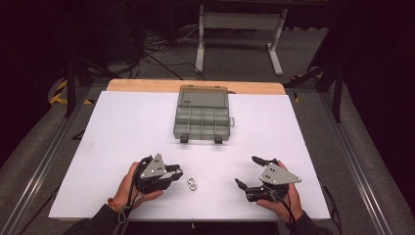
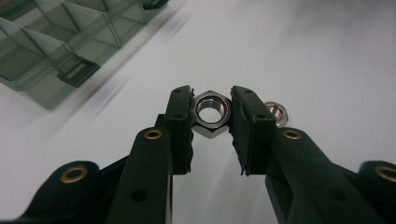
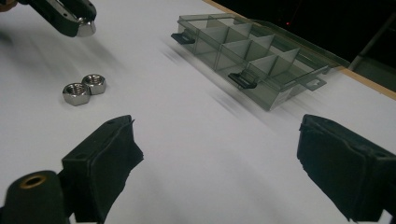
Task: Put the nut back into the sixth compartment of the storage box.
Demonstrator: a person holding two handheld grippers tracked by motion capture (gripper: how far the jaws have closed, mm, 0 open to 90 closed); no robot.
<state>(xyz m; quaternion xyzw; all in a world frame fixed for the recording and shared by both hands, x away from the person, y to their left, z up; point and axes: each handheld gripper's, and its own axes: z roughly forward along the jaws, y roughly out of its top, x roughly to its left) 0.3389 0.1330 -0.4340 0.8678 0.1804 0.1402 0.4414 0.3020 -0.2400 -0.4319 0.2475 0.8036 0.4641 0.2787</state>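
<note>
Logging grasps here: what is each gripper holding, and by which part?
The left gripper pinches a hex nut by two opposite sides; the right gripper is open and empty.

This looks like a lab or workshop recording bay. A white-covered tabletop point(image 1: 127, 132) with a bare wooden far edge stands on grey carpet between dark curtains. Beyond the tongs, loose black cables point(image 1: 156, 49) trail across the floor beside a white metal desk frame point(image 1: 240, 29), with yellow-black hazard tape point(image 1: 61, 93) at left.
</note>
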